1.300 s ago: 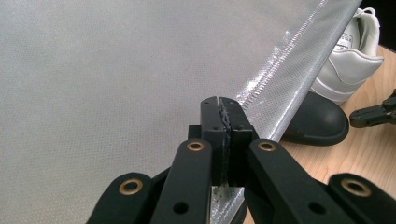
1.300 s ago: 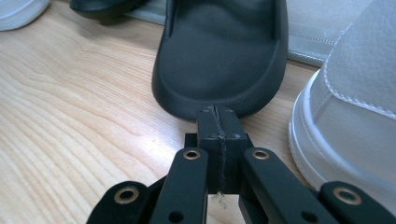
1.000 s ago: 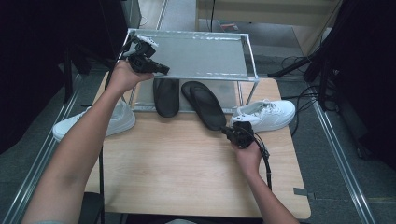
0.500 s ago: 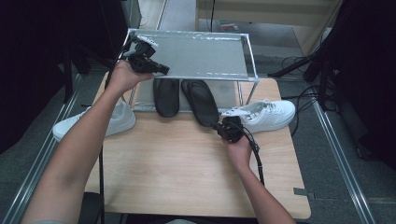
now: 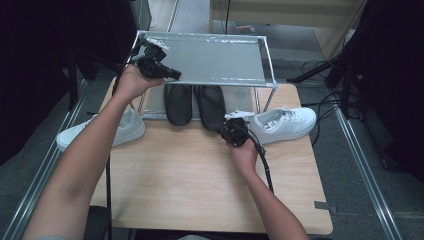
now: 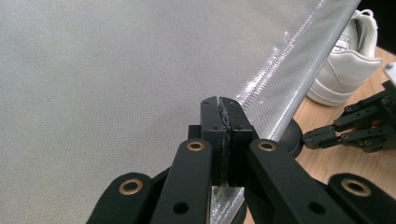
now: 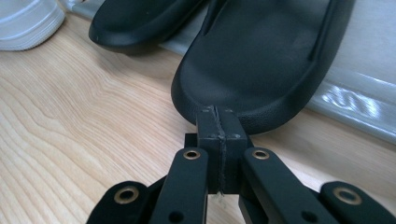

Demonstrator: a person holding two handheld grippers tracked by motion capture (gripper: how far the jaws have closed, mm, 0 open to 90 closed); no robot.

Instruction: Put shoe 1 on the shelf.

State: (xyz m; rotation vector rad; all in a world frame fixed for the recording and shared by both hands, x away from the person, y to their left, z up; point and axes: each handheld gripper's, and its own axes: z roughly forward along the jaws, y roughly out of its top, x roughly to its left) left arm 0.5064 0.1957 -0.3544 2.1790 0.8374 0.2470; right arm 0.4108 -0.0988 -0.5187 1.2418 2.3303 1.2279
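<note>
A metal shoe rack point(image 5: 215, 55) stands at the far edge of the wooden table point(image 5: 190, 185). Two black slippers lie on its lower shelf, heels toward me: the left slipper point(image 5: 178, 102) and the right slipper point(image 5: 210, 107). My right gripper point(image 5: 222, 131) is shut, its tip point(image 7: 217, 114) against the heel of the right slipper point(image 7: 266, 56). My left gripper point(image 5: 176, 76) is shut and rests over the front left of the silvery top shelf point(image 6: 93, 70), with its tip point(image 6: 220, 105) near the shelf's front edge.
One white sneaker point(image 5: 285, 122) lies on the table right of the rack, close to my right hand. Another white sneaker point(image 5: 120, 127) lies at the table's left edge. Dark equipment and cables surround the table.
My right gripper has moved left and toward the rack. The right slipper, which lay at a slant, now lies straighter and further under the top shelf. The left hand has stayed put.
</note>
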